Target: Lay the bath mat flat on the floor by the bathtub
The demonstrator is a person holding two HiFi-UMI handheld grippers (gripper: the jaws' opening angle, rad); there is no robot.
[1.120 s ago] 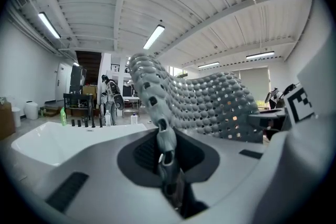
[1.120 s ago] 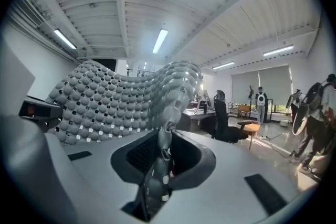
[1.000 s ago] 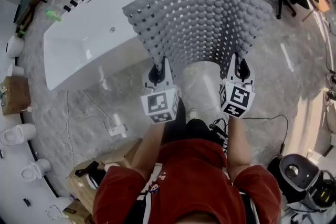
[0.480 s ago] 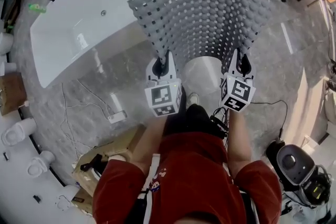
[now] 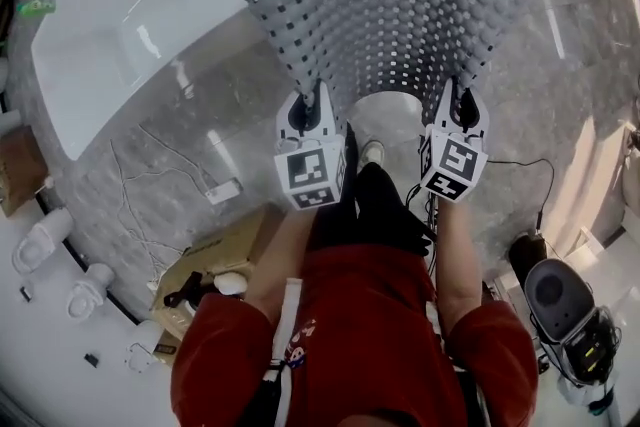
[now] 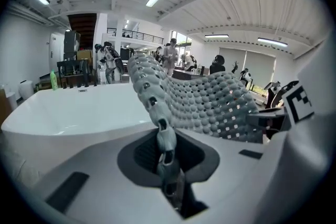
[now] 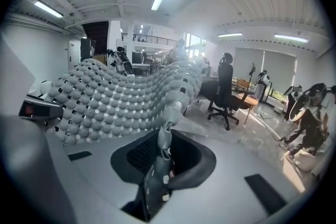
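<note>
Left tool (image 5: 308, 103) is clamped on the bath mat (image 5: 390, 15) at its 7 o'clock corner; right tool (image 5: 457, 101) is pinching the 5 o'clock corner; the mat's held up off the floor (image 5: 170, 155), bowed, fanning out toward 12 o'clock; the white bathtub (image 5: 130, 25) is at 10 o'clock.

Near corners of bath mat (image 5: 385, 15) buried between jaws of left gripper (image 5: 308, 102) and right gripper (image 5: 458, 97); floor (image 5: 240, 140) under mat hidden. Far side of bathtub (image 5: 130, 35) cut by head view's top edge. Distant people (image 6: 170, 52) in left gripper view too small to tell
</note>
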